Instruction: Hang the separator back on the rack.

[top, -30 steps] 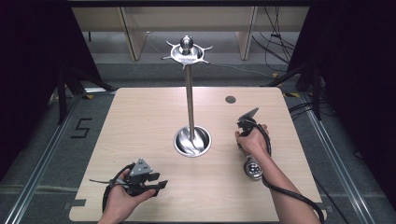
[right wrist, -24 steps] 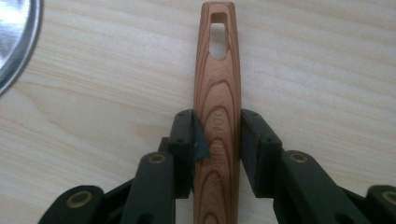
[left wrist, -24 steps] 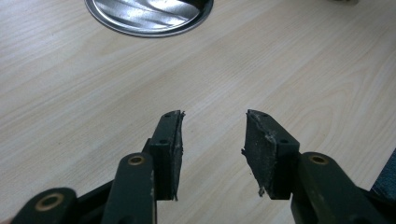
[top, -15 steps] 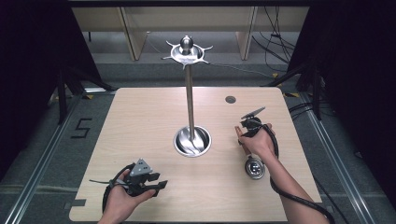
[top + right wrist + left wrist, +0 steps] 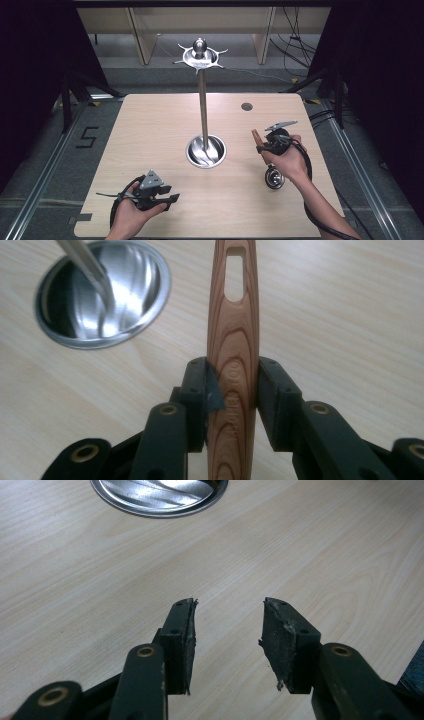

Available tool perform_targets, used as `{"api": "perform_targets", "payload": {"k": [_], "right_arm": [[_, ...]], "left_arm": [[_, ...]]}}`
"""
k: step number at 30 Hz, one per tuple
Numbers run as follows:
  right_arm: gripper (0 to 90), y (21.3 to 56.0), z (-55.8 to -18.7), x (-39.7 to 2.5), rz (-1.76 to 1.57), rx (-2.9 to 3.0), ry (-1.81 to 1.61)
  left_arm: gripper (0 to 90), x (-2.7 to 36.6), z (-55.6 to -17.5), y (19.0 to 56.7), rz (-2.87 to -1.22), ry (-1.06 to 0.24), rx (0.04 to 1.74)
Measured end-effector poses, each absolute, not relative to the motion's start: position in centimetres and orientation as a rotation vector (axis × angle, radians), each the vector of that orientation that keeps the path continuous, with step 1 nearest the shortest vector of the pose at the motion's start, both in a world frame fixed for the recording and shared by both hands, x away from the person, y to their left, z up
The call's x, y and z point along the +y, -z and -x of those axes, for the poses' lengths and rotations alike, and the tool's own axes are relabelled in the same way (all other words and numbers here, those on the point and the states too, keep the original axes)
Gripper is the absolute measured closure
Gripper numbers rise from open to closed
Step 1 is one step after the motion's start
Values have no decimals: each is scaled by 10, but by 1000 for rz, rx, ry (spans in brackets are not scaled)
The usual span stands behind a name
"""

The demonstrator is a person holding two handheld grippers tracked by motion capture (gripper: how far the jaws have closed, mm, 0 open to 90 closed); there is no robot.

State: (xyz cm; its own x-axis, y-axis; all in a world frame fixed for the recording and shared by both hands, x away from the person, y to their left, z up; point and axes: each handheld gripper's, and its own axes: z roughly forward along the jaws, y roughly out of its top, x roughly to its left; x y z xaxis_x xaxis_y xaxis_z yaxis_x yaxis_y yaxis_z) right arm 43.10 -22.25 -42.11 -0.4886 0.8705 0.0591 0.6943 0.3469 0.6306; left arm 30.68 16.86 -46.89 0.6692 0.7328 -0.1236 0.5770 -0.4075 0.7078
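At the left of the high view, the left claw (image 5: 167, 199) is held low over the near left part of the light wooden surface (image 5: 150, 130), gripped by the person's left hand (image 5: 131, 214), with its grey three-cornered plate on top and its tips turned to the right. In the left gripper view the left claw (image 5: 227, 630) is seen released: its two black jaws stand well apart, nothing is held between them, and bare wood grain lies under the gap. The worn, frayed pads (image 5: 274, 635) can be made out on the inner faces.

In the middle of the surface stands a steel utensil stand, formed of a round dished base (image 5: 206, 151), a thin upright pole (image 5: 202, 107) and a crown of hooks with a ball knob (image 5: 200, 52) at the top. The rim of that base (image 5: 160, 497) is seen at the top edge of the left gripper view, beyond the jaws.

Right of the stand, the right claw (image 5: 258, 144) is held up in the person's right hand (image 5: 287, 160), clear of the surface. It is clenched on a wooden-handled kitchen utensil: in the right gripper view the wooden handle (image 5: 233, 340) is pinched between both jaws of the right claw (image 5: 232, 385), touched on either side, and runs on past them with its hanging slot (image 5: 233, 277) at the far end. The steel base (image 5: 102, 295) lies to the upper left in that view. In the high view the utensil's shiny metal head (image 5: 274, 179) is seen below the hand, near the right edge of the surface; whether it touches the wood cannot be told. A small dark round hole (image 5: 246, 106) is seen in the far right part of the surface.
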Motion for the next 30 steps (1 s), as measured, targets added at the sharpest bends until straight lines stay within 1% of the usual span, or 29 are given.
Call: {"api": "perform_targets", "payload": {"k": [4, 11, 13, 21, 30], "right_arm": [[685, 417, -423, -229, -1258, 2333, -930], [684, 415, -407, -231, -1279, 2306, -1037], [684, 412, -404, -232, -1206, 2298, -1073], [685, 400, -396, -228, -1128, 2235, -1174], [684, 390, -393, -226, -1050, 2193, -1229]], "left_arm": [[558, 169, -307, 469, -2130, -267, 1007], [558, 169, -307, 469, -2134, -256, 1005], [557, 169, -307, 469, -2127, -261, 1010], [557, 169, -306, 469, -2125, -267, 1010], [553, 170, -307, 468, -2136, -268, 1000]]}}
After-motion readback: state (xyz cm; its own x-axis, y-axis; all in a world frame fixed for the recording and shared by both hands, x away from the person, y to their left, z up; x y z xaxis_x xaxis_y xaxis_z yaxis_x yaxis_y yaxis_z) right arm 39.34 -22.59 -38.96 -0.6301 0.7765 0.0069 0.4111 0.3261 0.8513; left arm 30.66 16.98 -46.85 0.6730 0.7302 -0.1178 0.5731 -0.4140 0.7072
